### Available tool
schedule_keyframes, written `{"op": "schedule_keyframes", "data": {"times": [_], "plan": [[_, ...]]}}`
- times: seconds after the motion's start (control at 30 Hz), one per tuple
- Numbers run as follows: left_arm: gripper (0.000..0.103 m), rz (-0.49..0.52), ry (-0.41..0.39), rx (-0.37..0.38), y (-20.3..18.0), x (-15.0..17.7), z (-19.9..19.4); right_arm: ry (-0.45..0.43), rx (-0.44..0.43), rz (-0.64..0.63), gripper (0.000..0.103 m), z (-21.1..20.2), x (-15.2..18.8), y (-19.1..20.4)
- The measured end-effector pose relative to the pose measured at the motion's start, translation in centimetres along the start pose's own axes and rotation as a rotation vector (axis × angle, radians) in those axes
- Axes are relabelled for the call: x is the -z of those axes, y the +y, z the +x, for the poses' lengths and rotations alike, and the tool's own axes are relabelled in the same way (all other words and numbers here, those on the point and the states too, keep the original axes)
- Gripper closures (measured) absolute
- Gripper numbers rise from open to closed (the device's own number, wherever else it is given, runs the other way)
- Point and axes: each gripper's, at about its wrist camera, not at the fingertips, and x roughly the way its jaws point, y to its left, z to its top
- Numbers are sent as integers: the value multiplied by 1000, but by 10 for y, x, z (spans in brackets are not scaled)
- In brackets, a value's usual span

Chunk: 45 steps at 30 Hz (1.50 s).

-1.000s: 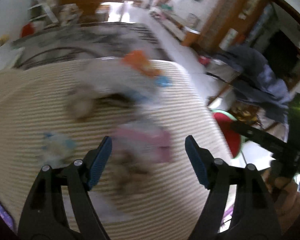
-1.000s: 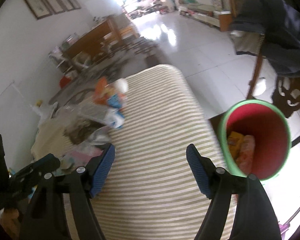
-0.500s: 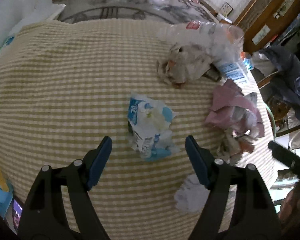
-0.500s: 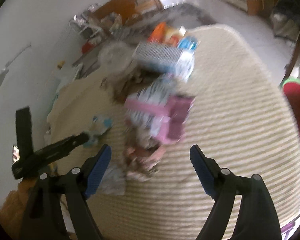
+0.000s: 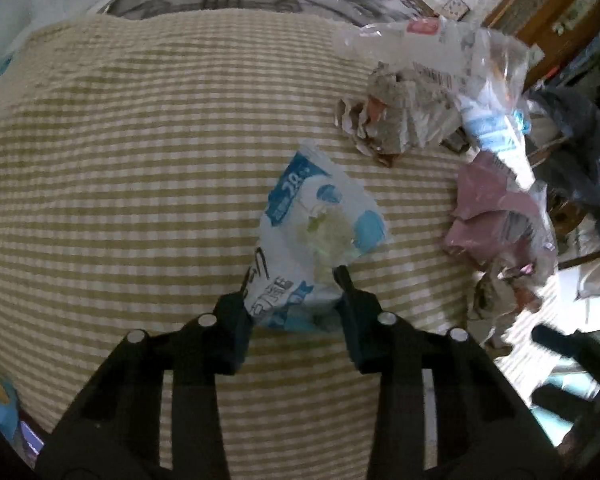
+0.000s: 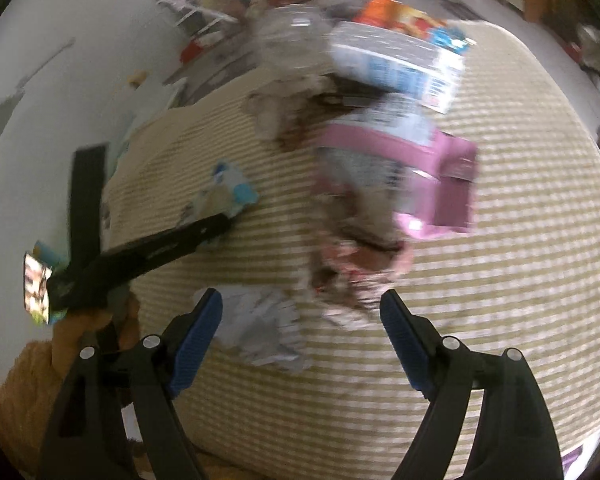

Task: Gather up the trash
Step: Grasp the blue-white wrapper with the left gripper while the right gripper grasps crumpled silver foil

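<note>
Left gripper (image 5: 296,300), jaws closing, pinches the crumpled blue-and-white plastic wrapper (image 5: 316,232) on the beige striped tablecloth (image 5: 140,184); right gripper (image 6: 300,320) hovers wide over a crumpled white tissue (image 6: 260,328).

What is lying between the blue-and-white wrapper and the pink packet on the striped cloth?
Only bare striped cloth separates the blue-and-white wrapper from the pink packet, as the left wrist view shows.

The tablecloth (image 5: 140,184) has tan and white stripes. The wrapper (image 5: 316,236) is white and blue; the carton (image 6: 440,168) is pink.
</note>
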Motion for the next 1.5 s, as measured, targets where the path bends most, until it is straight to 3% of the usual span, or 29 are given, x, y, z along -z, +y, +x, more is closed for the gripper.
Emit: {"op": "schedule_keyframes", "data": {"times": [0.13, 0.33, 0.47, 0.53, 0.57, 0.6, 0.67, 0.8, 0.97, 1.07, 1.1, 1.13, 1.2, 1.37, 1.5], "plan": [[68, -7, -24, -4, 4, 0, -8, 38, -17, -132, 24, 14, 3, 34], [66, 23, -25, -27, 4, 4, -9, 108, 15, -238, 24, 41, 8, 52], [62, 14, -25, -31, 5, 5, -15, 153, 30, -243, 24, 56, 13, 51], [55, 9, -33, -31, 8, 6, -20, 152, 30, -245, 26, 59, 10, 51], [53, 6, -36, -30, 10, 5, -21, 151, 30, -246, 36, 59, 10, 50], [51, 3, -38, -28, 10, 5, -22, 155, 33, -247, 53, 59, 10, 49], [50, -2, -43, -26, 12, 7, -27, 164, 22, -235, 60, 59, 11, 45], [47, -10, -49, -32, 15, 7, -30, 161, 6, -220, 59, 57, 11, 42], [47, -3, -40, -44, 11, 5, -24, 163, -8, -200, 42, 55, 13, 42], [47, 8, -33, -57, 5, 3, -17, 173, -7, -208, 43, 58, 14, 43], [47, 9, -30, -62, 2, 2, -13, 174, -9, -215, 51, 58, 15, 43], [54, 8, -27, -61, 3, 1, -12, 174, -7, -224, 54, 57, 15, 45], [67, 4, -16, -58, 3, 1, -9, 166, -16, -228, 57, 56, 16, 46], [72, -10, -72, -65, 0, 2, -21, 69, -33, -221, 58, 31, 11, 42], [73, -9, -130, -53, -9, 1, -41, -60, -38, -182, 58, -1, 2, 33]]}}
